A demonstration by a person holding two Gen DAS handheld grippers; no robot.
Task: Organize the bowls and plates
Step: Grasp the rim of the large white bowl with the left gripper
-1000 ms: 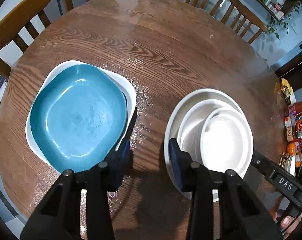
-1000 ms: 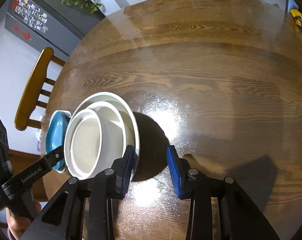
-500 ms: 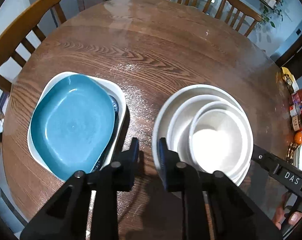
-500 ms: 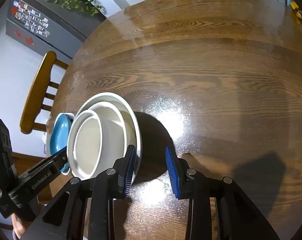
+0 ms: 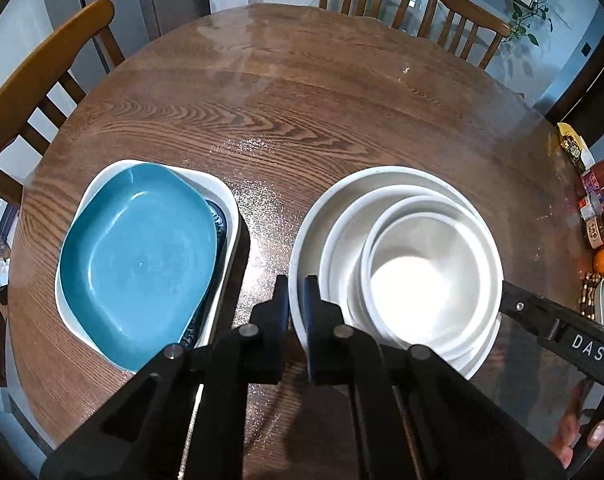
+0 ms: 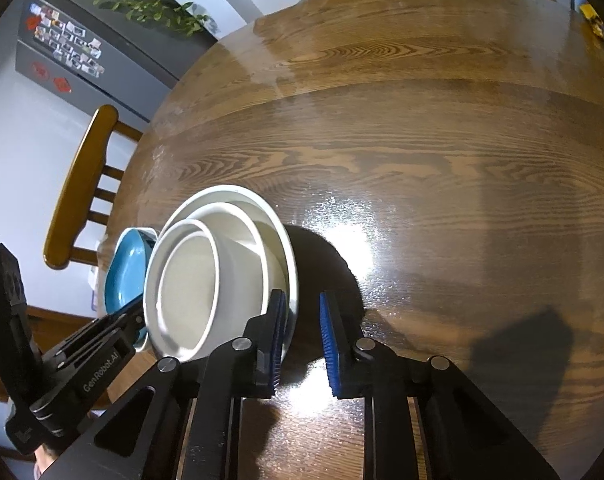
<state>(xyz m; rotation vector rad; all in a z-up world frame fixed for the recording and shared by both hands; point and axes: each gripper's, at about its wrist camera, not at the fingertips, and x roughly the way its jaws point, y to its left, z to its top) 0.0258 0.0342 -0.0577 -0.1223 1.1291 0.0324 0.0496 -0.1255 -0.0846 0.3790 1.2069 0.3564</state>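
Observation:
A large white plate [image 5: 338, 196] on the round wooden table [image 5: 302, 112] holds nested white bowls [image 5: 422, 276]. My left gripper [image 5: 295, 300] is shut on the plate's left rim. A blue dish [image 5: 137, 260] lies to its left, on a dark patterned dish inside a white rectangular dish [image 5: 226, 196]. In the right wrist view the plate's right rim [image 6: 291, 264] passes between the fingers of my right gripper [image 6: 302, 332]. Its jaws are closing: the inner pad is beside the rim, and the outer pad [image 6: 328, 336] still stands off it.
Wooden chairs [image 5: 41, 80] ring the table, two at the far side [image 5: 462, 20]. Jars, bottles and an orange [image 5: 602, 224] crowd the table's right edge. A grey fridge [image 6: 81, 60] stands behind. Bare wood [image 6: 442, 200] stretches right of the plate.
My left jaws have drawn together from wide apart and now clamp the white plate's left rim. My right jaws have narrowed around the opposite rim. The dishes have not moved.

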